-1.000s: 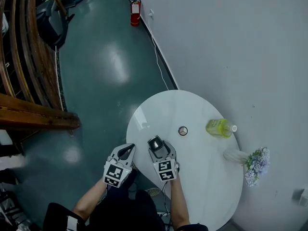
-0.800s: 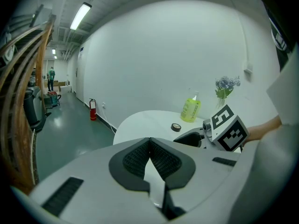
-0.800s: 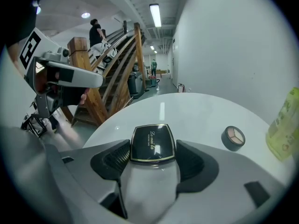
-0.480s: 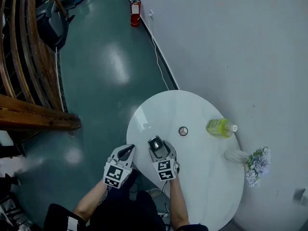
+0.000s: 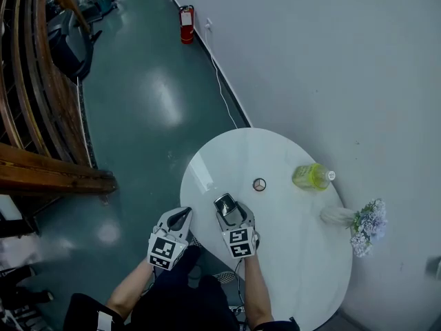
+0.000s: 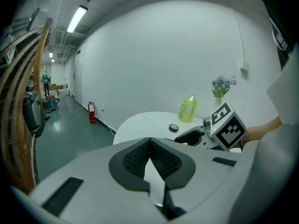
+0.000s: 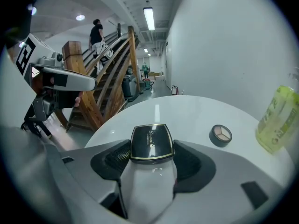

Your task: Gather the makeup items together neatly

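A black square compact with a gold rim (image 7: 151, 144) sits clamped between the jaws of my right gripper (image 5: 227, 206), held over the near left part of the round white table (image 5: 275, 150). The same compact (image 5: 224, 203) shows at the jaw tips in the head view. A small round eyeshadow pot (image 5: 260, 184) lies on the table ahead of it; in the right gripper view the pot (image 7: 220, 134) is to the right. My left gripper (image 5: 180, 217) hangs off the table's left edge, jaws shut with nothing between them.
A yellow-green bottle (image 5: 311, 176) lies on its side at the table's right. A white vase of pale purple flowers (image 5: 358, 221) lies at the right edge. A grey wall runs along the right; wooden stairs (image 5: 34, 116) and a fire extinguisher (image 5: 186, 23) stand beyond the green floor.
The head view has shifted slightly. Both grippers keep their places, and the compact stays in the right gripper.
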Tool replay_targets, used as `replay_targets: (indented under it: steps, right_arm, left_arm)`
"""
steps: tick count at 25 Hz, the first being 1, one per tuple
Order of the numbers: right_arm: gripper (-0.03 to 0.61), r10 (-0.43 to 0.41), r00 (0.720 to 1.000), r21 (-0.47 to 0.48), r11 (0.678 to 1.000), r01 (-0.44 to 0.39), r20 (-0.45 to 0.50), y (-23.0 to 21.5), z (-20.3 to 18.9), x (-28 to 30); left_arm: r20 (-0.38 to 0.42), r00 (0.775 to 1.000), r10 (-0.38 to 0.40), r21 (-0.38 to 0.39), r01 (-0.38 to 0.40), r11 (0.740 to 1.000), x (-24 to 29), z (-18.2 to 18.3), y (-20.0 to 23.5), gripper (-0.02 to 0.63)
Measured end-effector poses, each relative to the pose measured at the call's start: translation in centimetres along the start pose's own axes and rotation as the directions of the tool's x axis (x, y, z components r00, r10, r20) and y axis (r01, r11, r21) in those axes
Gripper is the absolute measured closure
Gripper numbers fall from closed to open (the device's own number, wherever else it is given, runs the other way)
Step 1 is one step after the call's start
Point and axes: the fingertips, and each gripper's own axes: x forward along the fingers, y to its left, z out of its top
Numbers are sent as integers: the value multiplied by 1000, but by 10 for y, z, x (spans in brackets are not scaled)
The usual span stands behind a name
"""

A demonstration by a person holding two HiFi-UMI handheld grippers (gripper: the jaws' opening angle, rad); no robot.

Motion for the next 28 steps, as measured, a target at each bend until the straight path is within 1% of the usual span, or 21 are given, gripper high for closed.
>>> replay_targets:
  steps: [7,9,12,16,19,23,28]
  right_arm:
    - [285,-59,998,51,997,58,30,-13,-9,-40]
    - [285,-90,995,72,994,87,40,-21,-14,-56]
    - [285,-156,986,115,982,148,65,-35,-22,-81]
    - [285,-238,969,177,959,223,67,-51,-41,-118]
    - [285,-298,952,218,936,276,75,-60,-56,-148]
    - [285,-371,927,289,894,341,54,-69,-77,-192]
    - [285,-449,892,355,841,408,38,-76,-113,-241]
  left_arm:
    - [8,998,-68,44,68,997,-2,17,-36,597]
    - [14,995,-100,66,99,993,-1,23,-53,597]
    - [16,986,-166,110,163,980,4,31,-76,597]
    - [7,970,-244,163,239,957,6,35,-111,597]
    - [-4,956,-294,195,289,937,5,35,-137,597]
    - [-19,932,-363,239,356,903,6,35,-176,597]
    - [-42,895,-444,280,437,855,5,31,-231,597]
